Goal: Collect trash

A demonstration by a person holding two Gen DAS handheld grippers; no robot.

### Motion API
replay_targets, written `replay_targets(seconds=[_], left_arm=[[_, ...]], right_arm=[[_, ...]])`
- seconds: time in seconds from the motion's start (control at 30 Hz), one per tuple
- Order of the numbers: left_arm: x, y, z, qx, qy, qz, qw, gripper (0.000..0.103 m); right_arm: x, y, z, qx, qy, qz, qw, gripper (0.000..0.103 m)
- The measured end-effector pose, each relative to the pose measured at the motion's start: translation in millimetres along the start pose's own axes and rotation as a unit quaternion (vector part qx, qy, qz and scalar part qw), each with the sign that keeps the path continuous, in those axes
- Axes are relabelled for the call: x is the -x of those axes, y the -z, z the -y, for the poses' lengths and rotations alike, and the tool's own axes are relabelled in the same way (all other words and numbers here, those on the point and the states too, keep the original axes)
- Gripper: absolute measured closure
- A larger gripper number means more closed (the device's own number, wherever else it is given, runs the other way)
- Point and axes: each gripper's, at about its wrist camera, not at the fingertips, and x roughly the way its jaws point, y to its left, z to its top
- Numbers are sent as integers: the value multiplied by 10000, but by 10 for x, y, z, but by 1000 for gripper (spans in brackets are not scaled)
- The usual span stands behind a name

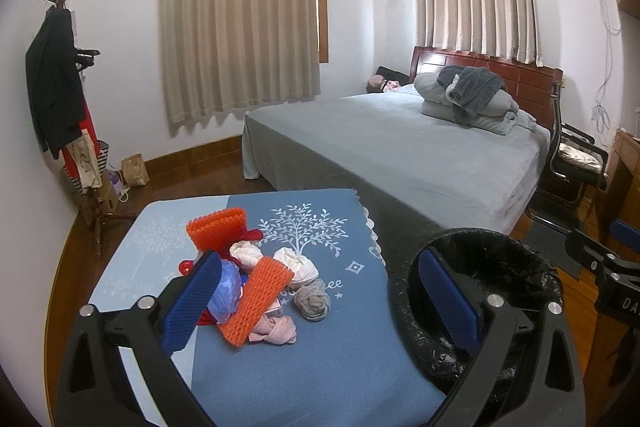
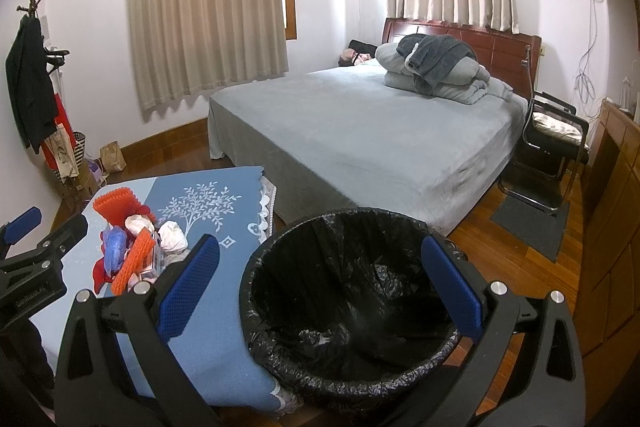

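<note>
The left gripper (image 1: 320, 303) has matte black, triangular cut-out finger arms fixed with round silver screws, and ribbed blue pads (image 1: 192, 301). The right gripper (image 2: 320, 291) matches it: black frame, silver screws, textured blue pads (image 2: 452, 293), with faint white lettering on its body.

both wrist views face bed (image 1: 400, 147), share bin (image 2: 352, 307).

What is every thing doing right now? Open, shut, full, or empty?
Left gripper: open, holding nothing.
Right gripper: open, holding nothing.
Trash bin: lined with a black bag, looks empty.
Trash pile: heaped on the table.
Curtains: drawn shut.
</note>
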Motion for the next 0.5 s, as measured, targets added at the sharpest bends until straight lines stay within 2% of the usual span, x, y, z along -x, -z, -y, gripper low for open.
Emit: replay_targets(seconds=[0.5], left_arm=[[-3, -1, -3, 2, 0, -5, 10000, 6]], right_arm=[[-41, 89, -23, -9, -7, -26, 10000, 5]])
